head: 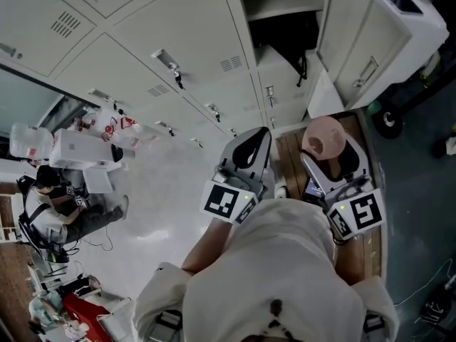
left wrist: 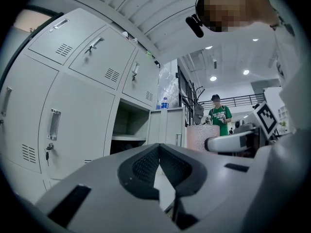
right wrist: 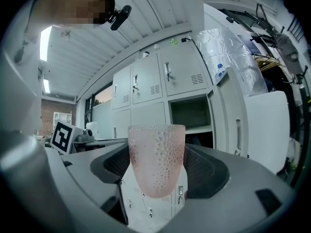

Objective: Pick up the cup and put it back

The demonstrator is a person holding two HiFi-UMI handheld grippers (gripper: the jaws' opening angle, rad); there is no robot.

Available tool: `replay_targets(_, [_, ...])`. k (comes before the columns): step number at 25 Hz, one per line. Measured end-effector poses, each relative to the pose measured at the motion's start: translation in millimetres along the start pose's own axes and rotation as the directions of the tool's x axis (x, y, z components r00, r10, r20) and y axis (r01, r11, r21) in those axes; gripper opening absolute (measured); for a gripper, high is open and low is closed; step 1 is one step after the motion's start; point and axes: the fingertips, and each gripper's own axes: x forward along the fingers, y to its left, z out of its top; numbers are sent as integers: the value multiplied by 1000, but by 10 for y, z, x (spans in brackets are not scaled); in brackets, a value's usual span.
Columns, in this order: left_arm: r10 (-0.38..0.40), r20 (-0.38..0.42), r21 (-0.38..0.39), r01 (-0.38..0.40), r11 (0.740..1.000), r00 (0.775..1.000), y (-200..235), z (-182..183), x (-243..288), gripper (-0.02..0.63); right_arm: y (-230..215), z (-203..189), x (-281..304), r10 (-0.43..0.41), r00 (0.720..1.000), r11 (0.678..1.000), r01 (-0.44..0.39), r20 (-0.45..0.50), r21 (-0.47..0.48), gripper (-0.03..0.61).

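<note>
The cup (right wrist: 156, 152), pink and translucent with a dotted relief, is pinched by the right tool (right wrist: 157, 171). Its lower half is pressed between the two dark pads, one on each side, and its rim stands above them. The cup is kept upright, with its opening upward. In the right gripper view, locker doors are seen behind and below its base. In the head view the cup is found over the wooden surface (head: 369, 254), near the edge that lies toward the lockers (head: 164, 41).

The left tool (left wrist: 159, 160) is pressed together and nothing is held in it; its two pads meet in one line. In the head view it is seen just beside the right tool, over the white floor (head: 171, 191) next to the wooden surface. In the left gripper view the cup and the right tool are visible at the right side.

One locker compartment (right wrist: 190, 113) stands open, with its door swung to the right. A bottle (left wrist: 164, 103) is placed on top of a low cabinet. A person in a green shirt (left wrist: 219, 115) is seen far behind. Another person (head: 57, 212) is seen low on the floor, well apart from both tools.
</note>
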Motion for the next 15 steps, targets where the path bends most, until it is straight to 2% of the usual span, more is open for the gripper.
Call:
replay_targets(4, [-2, -6, 38, 3, 999, 1000, -7, 15, -3, 8, 6, 23, 28, 6, 1000, 1000, -6, 3, -2, 357])
replay_targets(8, [-36, 41, -14, 37, 999, 999, -35, 66, -30, 8, 7, -11, 38, 7, 1000, 1000, -7, -5, 8, 357])
replay_targets(15, [-40, 34, -16, 41, 999, 999, -25, 28, -22, 8, 23, -59, 70, 11, 1000, 1000, -11, -18, 21, 357])
